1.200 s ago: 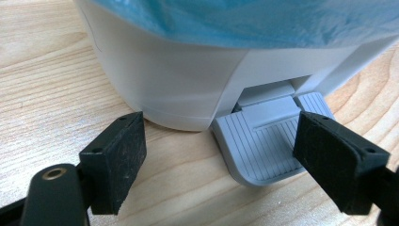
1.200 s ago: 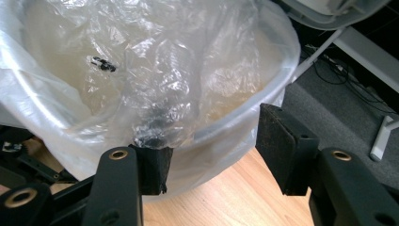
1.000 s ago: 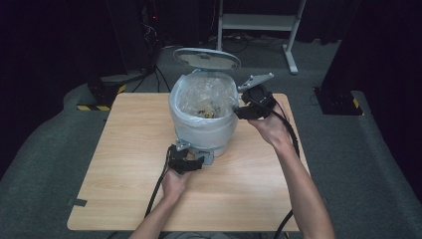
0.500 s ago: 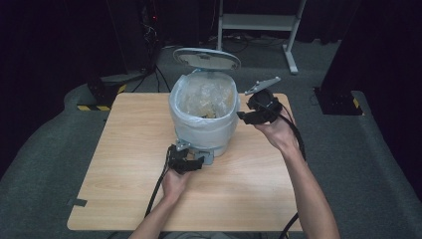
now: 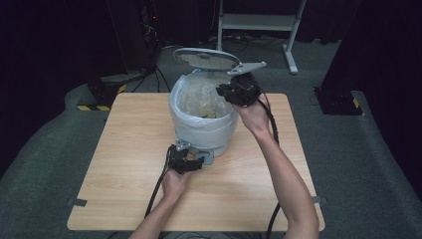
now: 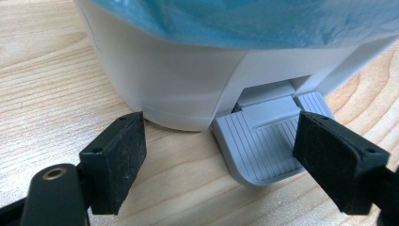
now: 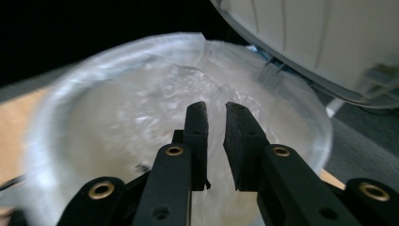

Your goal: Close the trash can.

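Grey pedal sits between the open left claw; right claw, just narrowed, empty over the bin.

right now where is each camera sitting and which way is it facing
High view: above the person's side of the table, looking forward and down; both forearms, left gripper and right gripper show.
Left gripper view: low on the tabletop, facing the bin base and pedal between its open jaws.
Right gripper view: over the bin's rim, looking into the bag past nearly closed, empty jaws; lid overhead.
All views share the bin.
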`<state>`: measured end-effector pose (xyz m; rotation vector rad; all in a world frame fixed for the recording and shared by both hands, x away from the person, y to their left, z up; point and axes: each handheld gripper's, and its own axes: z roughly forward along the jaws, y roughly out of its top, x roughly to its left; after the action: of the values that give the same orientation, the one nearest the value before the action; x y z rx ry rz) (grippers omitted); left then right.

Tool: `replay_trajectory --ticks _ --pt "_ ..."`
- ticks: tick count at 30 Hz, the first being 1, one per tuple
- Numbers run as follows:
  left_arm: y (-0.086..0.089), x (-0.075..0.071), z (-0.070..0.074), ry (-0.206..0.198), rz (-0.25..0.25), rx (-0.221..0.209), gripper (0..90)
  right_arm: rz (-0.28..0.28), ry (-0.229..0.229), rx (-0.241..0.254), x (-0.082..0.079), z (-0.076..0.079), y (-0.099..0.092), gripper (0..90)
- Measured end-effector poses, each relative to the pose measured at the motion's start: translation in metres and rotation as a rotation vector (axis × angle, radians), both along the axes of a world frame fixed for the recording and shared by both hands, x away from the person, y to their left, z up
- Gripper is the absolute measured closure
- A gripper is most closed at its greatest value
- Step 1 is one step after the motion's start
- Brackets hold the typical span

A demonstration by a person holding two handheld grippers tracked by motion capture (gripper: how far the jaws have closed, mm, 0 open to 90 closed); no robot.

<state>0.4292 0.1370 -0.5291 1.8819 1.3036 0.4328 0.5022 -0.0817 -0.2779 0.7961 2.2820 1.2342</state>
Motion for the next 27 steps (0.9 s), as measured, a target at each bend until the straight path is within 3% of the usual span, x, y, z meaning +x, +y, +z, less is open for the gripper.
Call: replay_trajectory --ticks 2,4,5,7,9,10,13,15,18,20,22,27 --pt "0.000 0.000 0.000 0.000 0.000 0.001 17.6 -0.015 0.037 -0.043 0.012 -0.009 0.012 79.4" --pt "0.000 0.000 0.000 -0.001 0.000 0.001 17.6 -0.023 0.090 -0.112 0.022 -0.020 0.023 79.5" --pt "0.000 0.000 0.000 0.000 -0.001 0.001 17.6 -0.017 0.112 -0.169 0.026 -0.026 0.027 79.4" --pt "0.000 0.000 0.000 0.000 0.000 0.000 17.6 -0.036 0.117 -0.217 0.027 -0.031 0.030 78.2" --pt "0.000 0.000 0.000 -0.002 -0.002 0.004 17.7 -0.032 0.122 -0.180 0.023 -0.029 0.025 72.8" --pt "0.001 0.000 0.000 -0.001 -0.003 0.007 17.7 -0.038 0.103 -0.151 0.019 -0.027 0.022 67.4" --pt "0.001 0.000 0.000 0.001 -0.004 0.001 17.9 -0.052 0.049 -0.005 0.002 -0.019 -0.001 52.7" --pt "0.002 0.000 0.000 0.003 -0.004 -0.007 17.9 -0.062 0.014 0.100 -0.013 -0.018 -0.021 49.9" --pt "0.003 0.000 0.000 0.002 -0.007 -0.012 18.1 -0.080 -0.030 0.214 -0.037 -0.023 -0.052 48.7" --pt "0.003 0.000 0.000 0.002 -0.008 -0.016 18.1 -0.096 -0.034 0.250 -0.051 -0.032 -0.070 48.2" --pt "0.003 0.000 0.000 0.001 -0.007 -0.015 18.1 -0.117 -0.029 0.256 -0.064 -0.046 -0.085 48.2" --pt "0.003 0.001 0.000 0.004 -0.008 -0.020 18.1 -0.182 0.035 0.252 -0.081 -0.098 -0.108 48.3"
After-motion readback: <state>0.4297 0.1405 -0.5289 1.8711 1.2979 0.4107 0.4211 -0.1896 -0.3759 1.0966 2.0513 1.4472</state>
